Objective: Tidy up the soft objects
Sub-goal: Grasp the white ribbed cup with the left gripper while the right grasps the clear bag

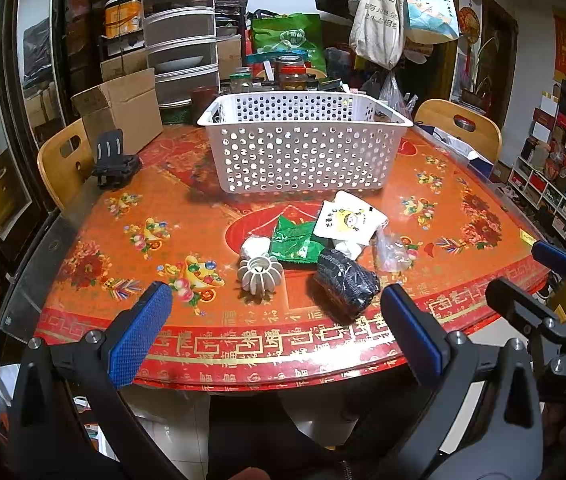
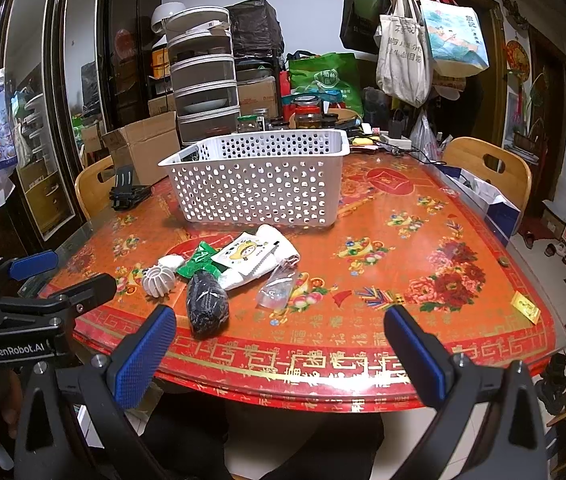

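A white perforated basket (image 1: 303,148) (image 2: 259,184) stands on the red patterned table (image 1: 163,208) (image 2: 403,240). In front of it lies a pile: a black wrapped bundle (image 1: 347,280) (image 2: 207,304), a green packet (image 1: 295,240) (image 2: 199,262), a white cartoon-printed pouch (image 1: 347,220) (image 2: 251,258), a clear plastic bag (image 1: 391,252) (image 2: 277,288), a white ribbed ball (image 1: 259,274) (image 2: 158,280) and a white roll (image 1: 255,247) (image 2: 170,261). My left gripper (image 1: 275,320) is open and empty at the table's near edge, short of the pile. My right gripper (image 2: 279,340) is open and empty, right of the bundle.
A black folding stand (image 1: 113,162) (image 2: 127,190) and a cardboard box (image 1: 123,108) (image 2: 143,148) sit at the back left. Jars, stacked containers and bags crowd the far side. Wooden chairs (image 1: 59,160) (image 2: 487,168) stand at both sides. A small yellow tag (image 2: 525,306) lies near the right edge.
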